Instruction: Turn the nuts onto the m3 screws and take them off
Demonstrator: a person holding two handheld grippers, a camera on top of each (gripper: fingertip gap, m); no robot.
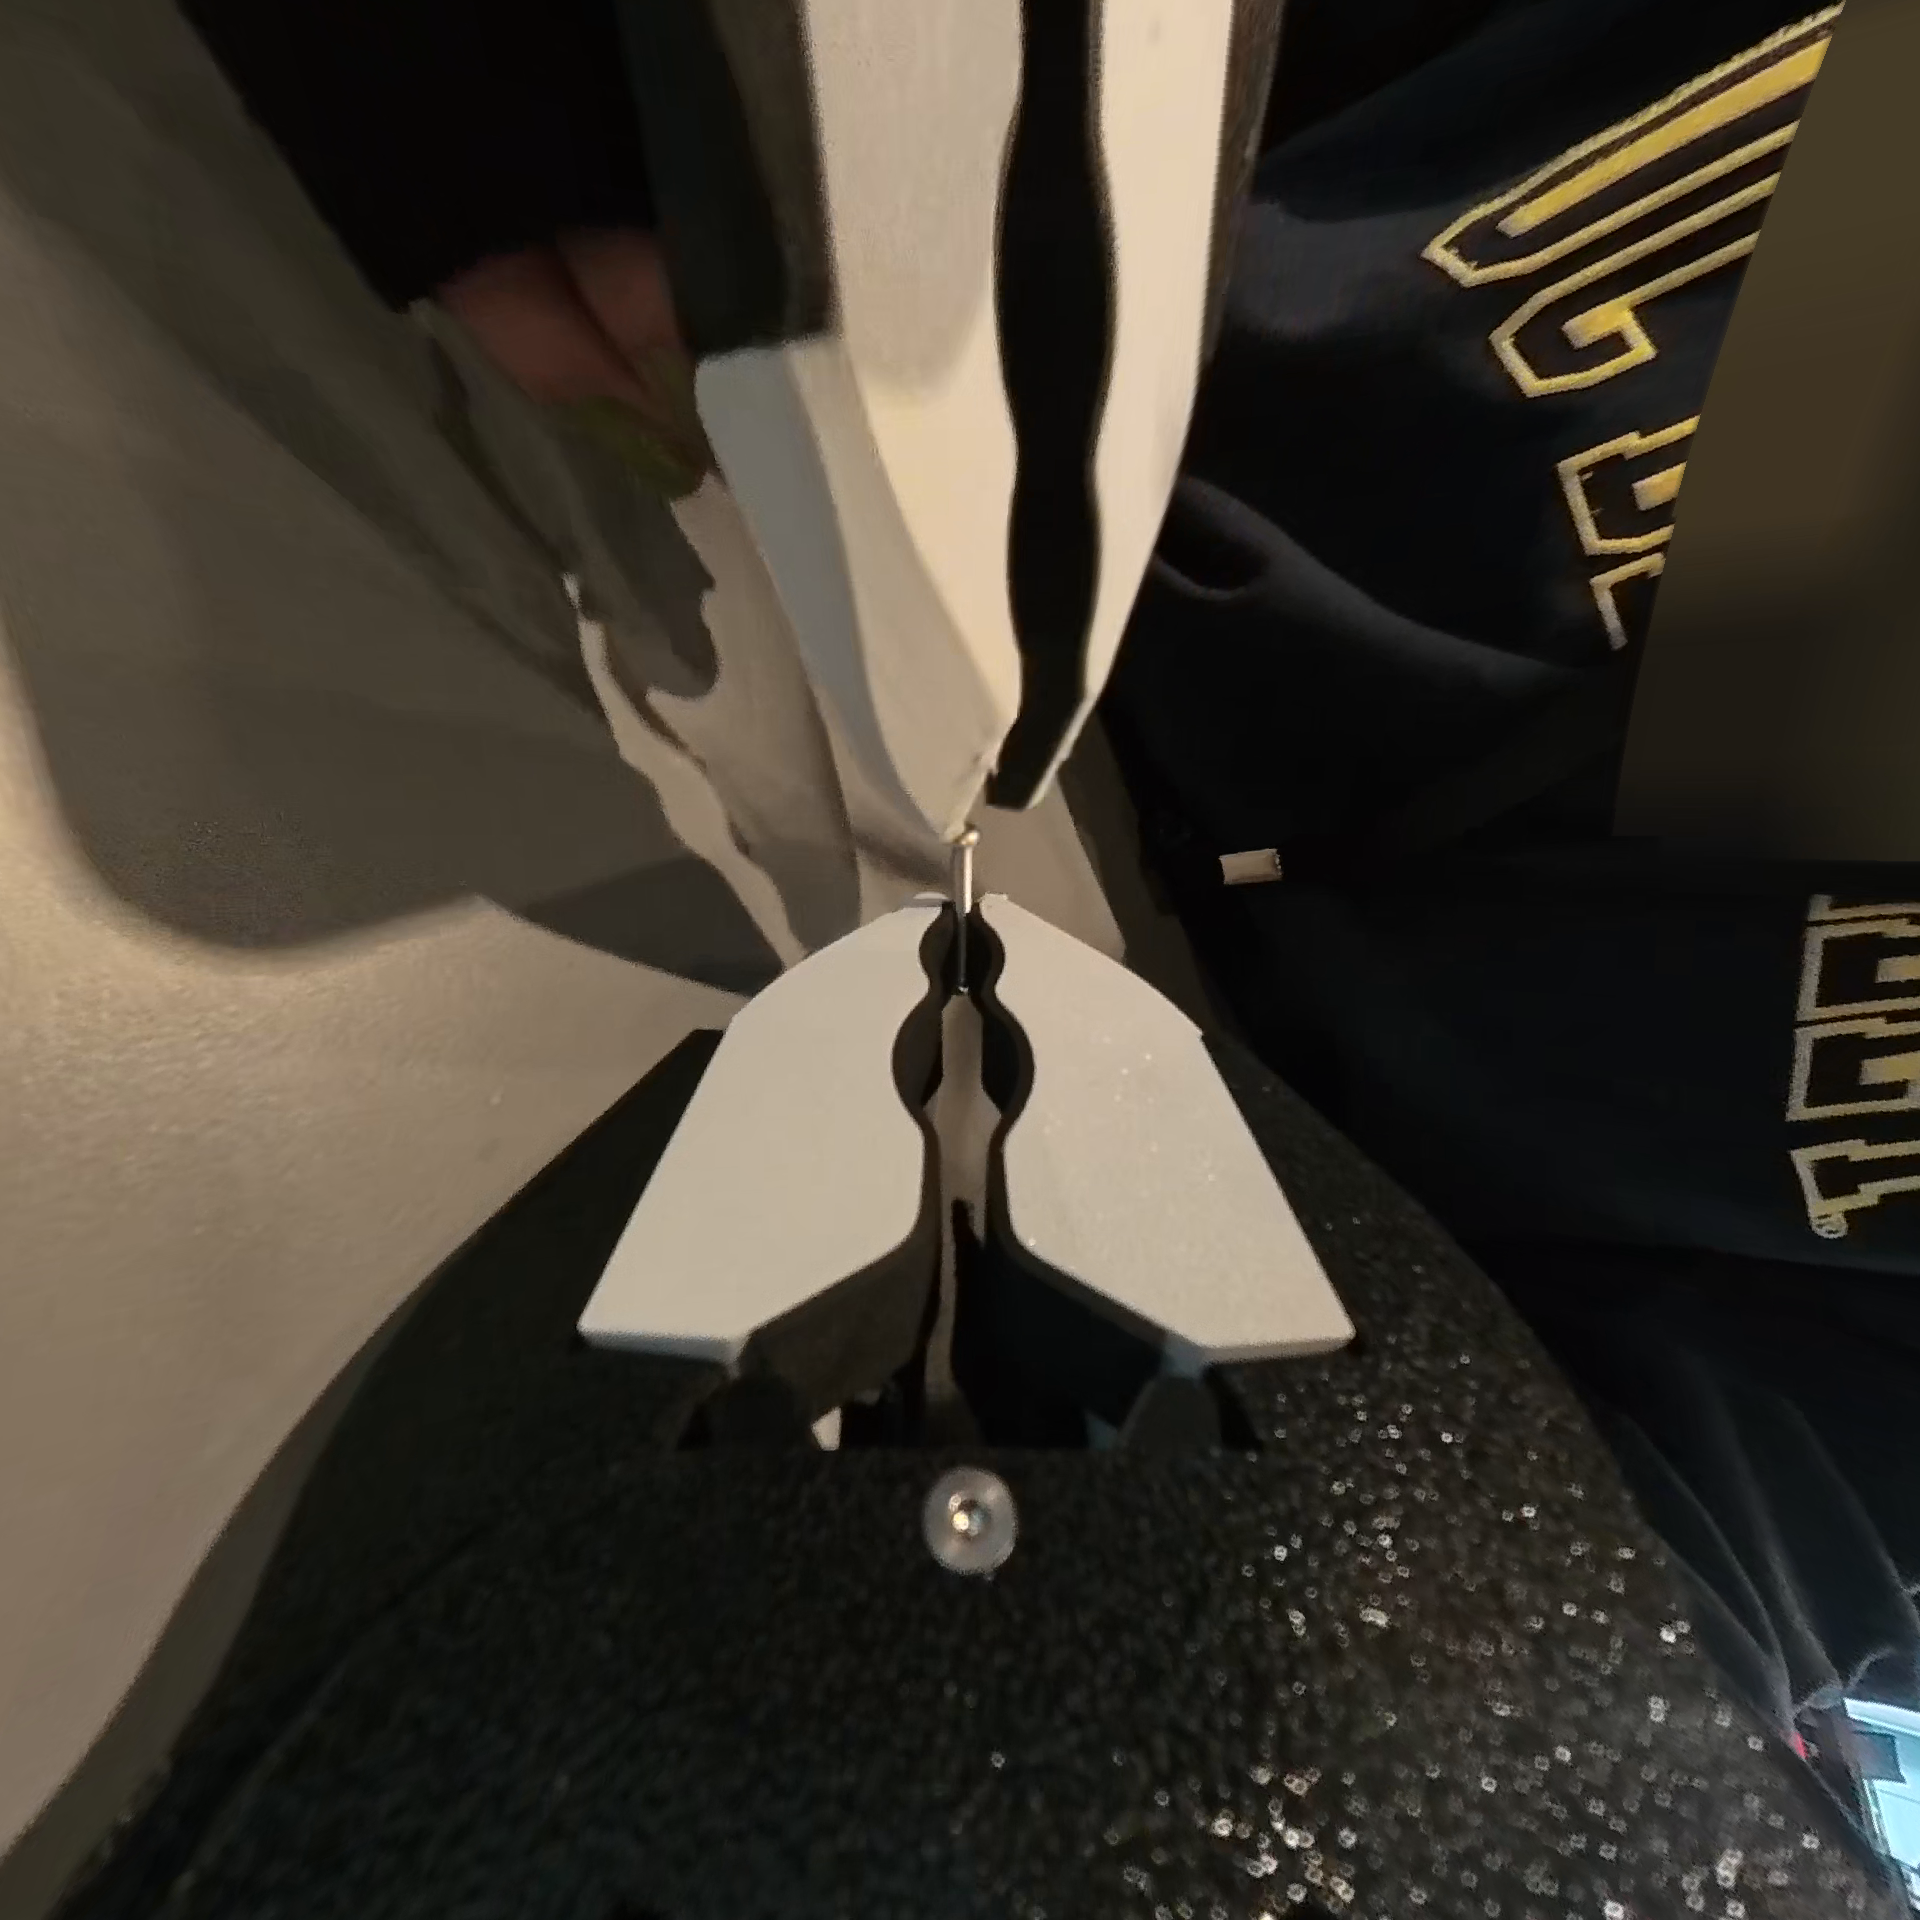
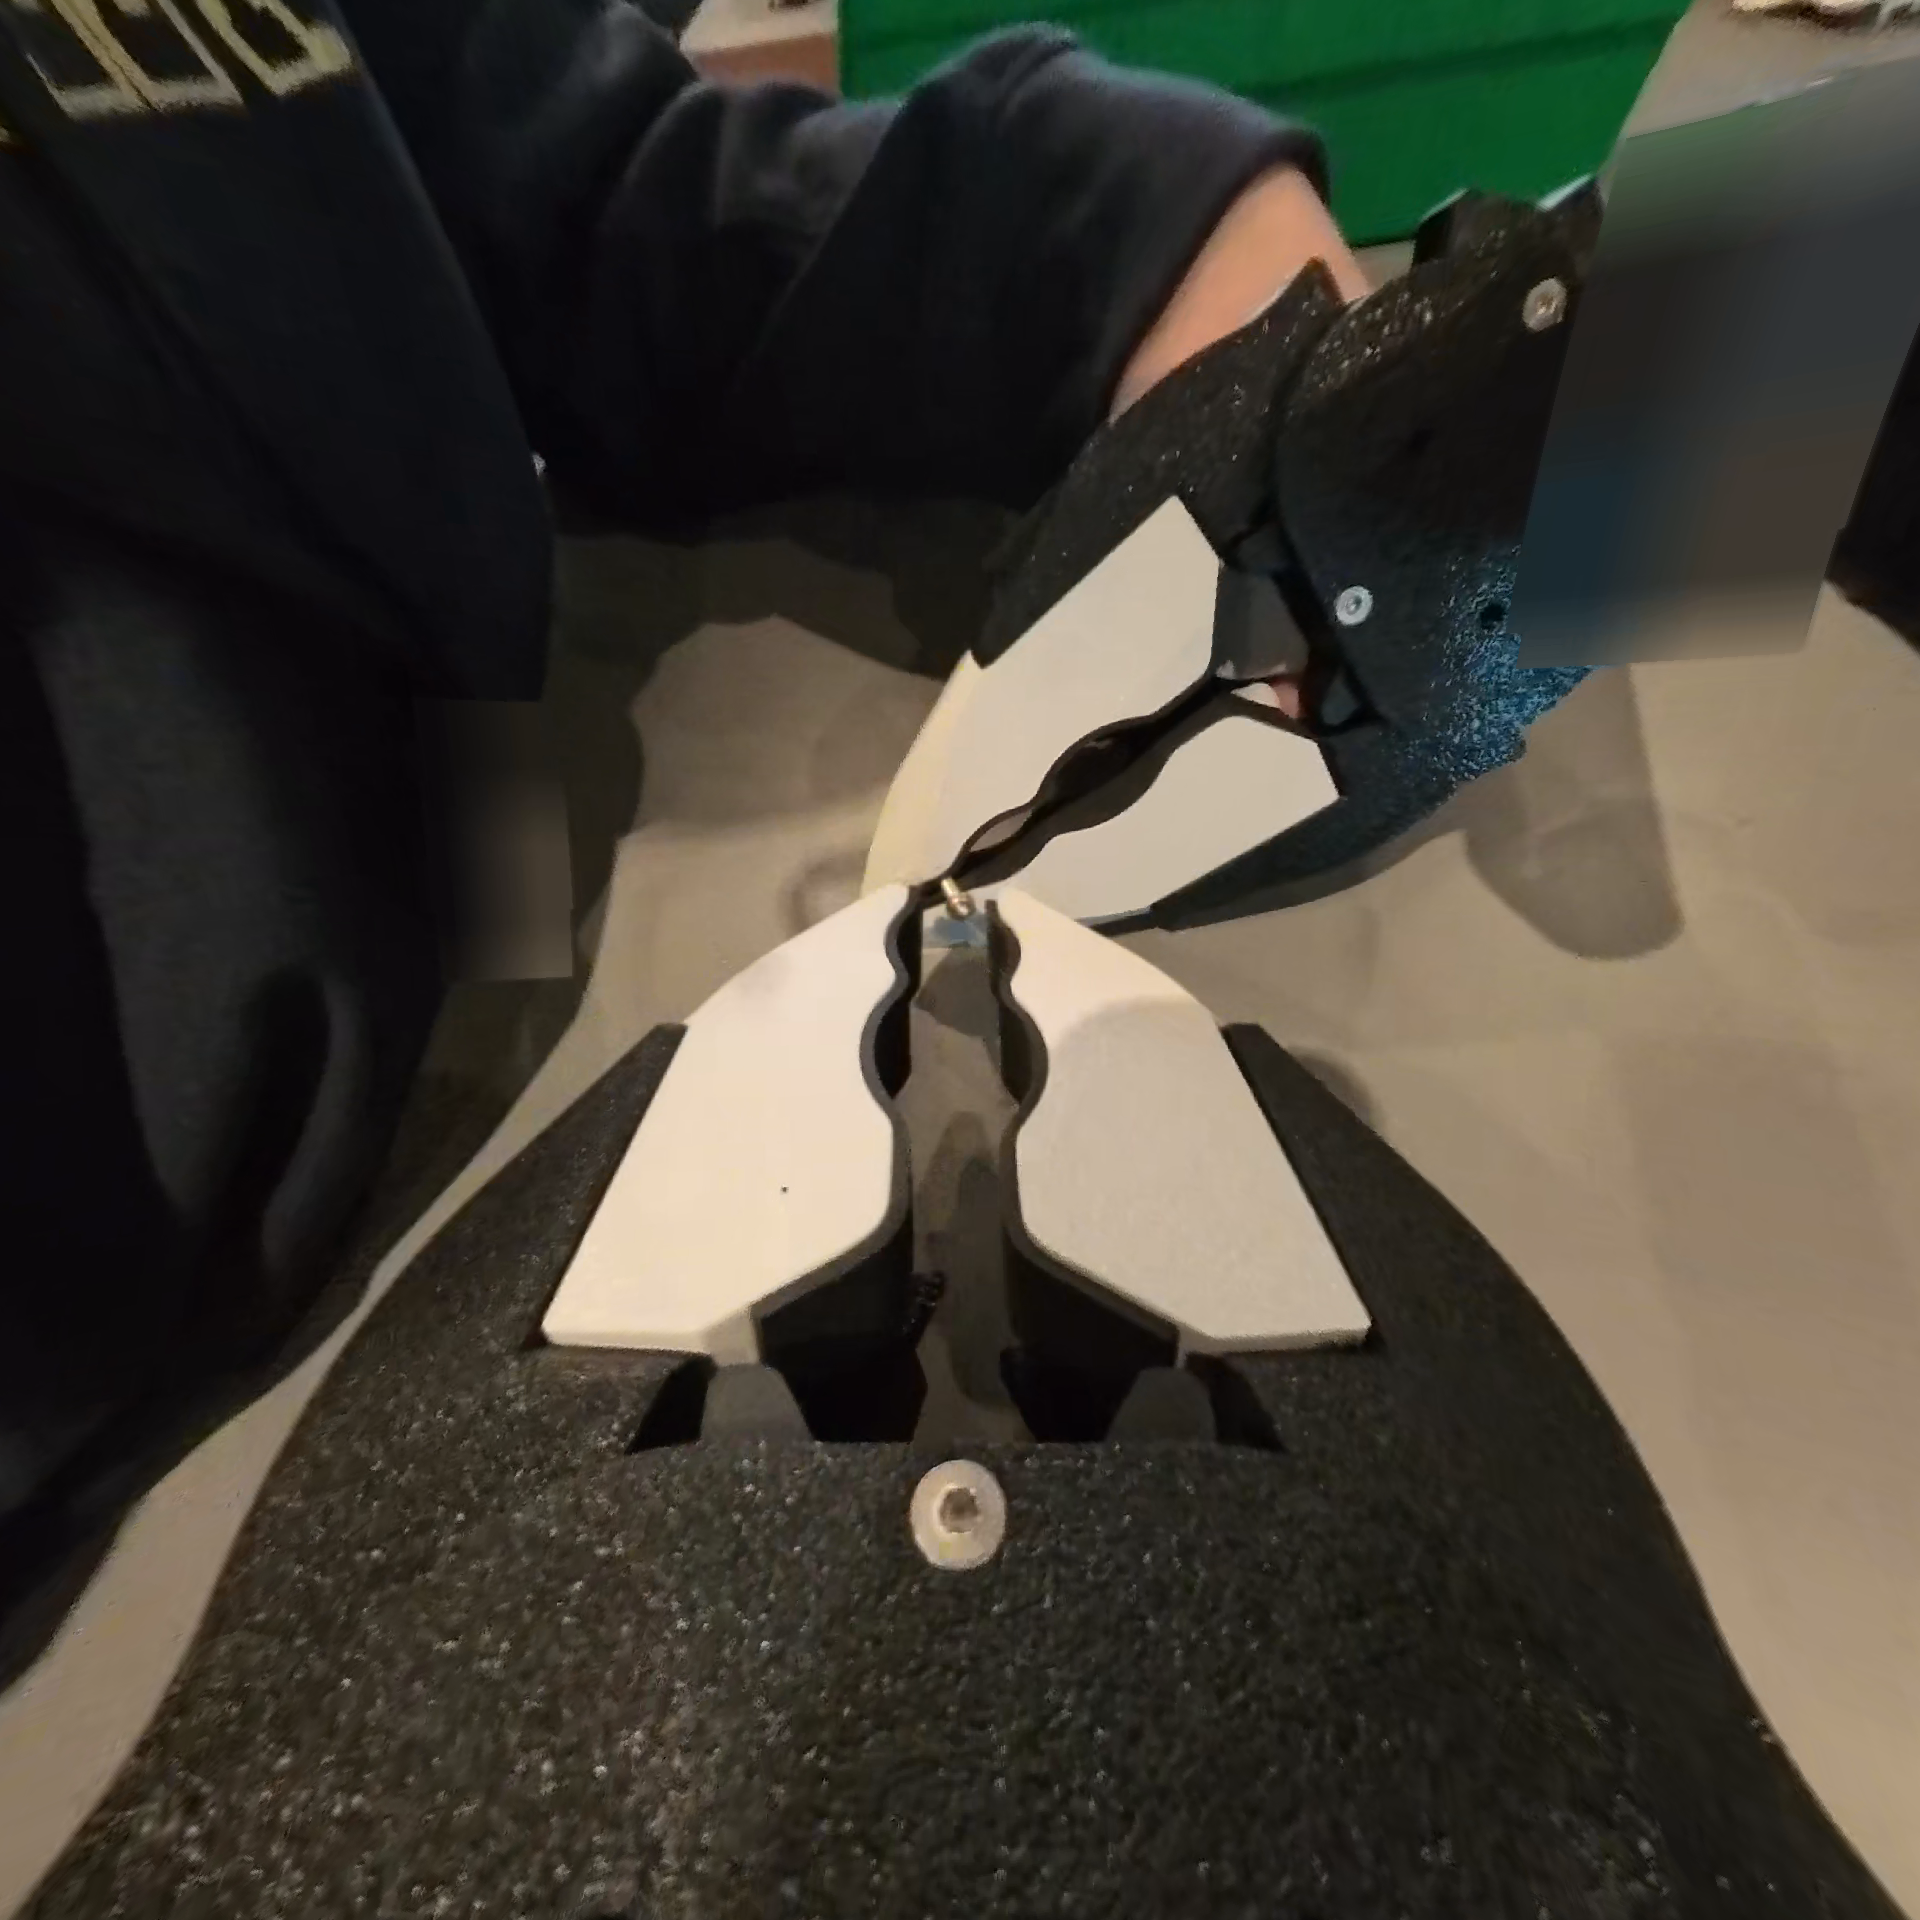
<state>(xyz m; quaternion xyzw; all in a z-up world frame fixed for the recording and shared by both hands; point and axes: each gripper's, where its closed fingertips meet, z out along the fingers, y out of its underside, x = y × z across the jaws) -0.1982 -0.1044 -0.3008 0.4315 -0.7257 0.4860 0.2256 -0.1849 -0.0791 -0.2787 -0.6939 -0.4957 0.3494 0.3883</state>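
My left gripper (image 1: 961,914) is shut on a thin metal m3 screw (image 1: 964,883), whose shaft sticks out past the white fingertips. My right gripper (image 1: 987,810) comes down from above and meets the screw's free end, where a small nut (image 1: 968,835) sits. In the right wrist view my right gripper (image 2: 951,914) has its jaws narrowly apart, pinching the small nut (image 2: 961,930) at the tips. The left gripper (image 2: 940,873) reaches in from the upper right, shut, with the screw (image 2: 952,894) pointing into the right one's tips. Both are held above the table.
A person in a dark sweatshirt with yellow letters (image 1: 1455,520) is close behind the grippers, one sleeve (image 2: 727,260) stretched across. A hand (image 1: 561,312) holds the right gripper. A green box (image 2: 1247,83) stands at the back of the grey table (image 2: 1455,1039). Only a small space, under 4 cm, lies between the two pairs of fingers.
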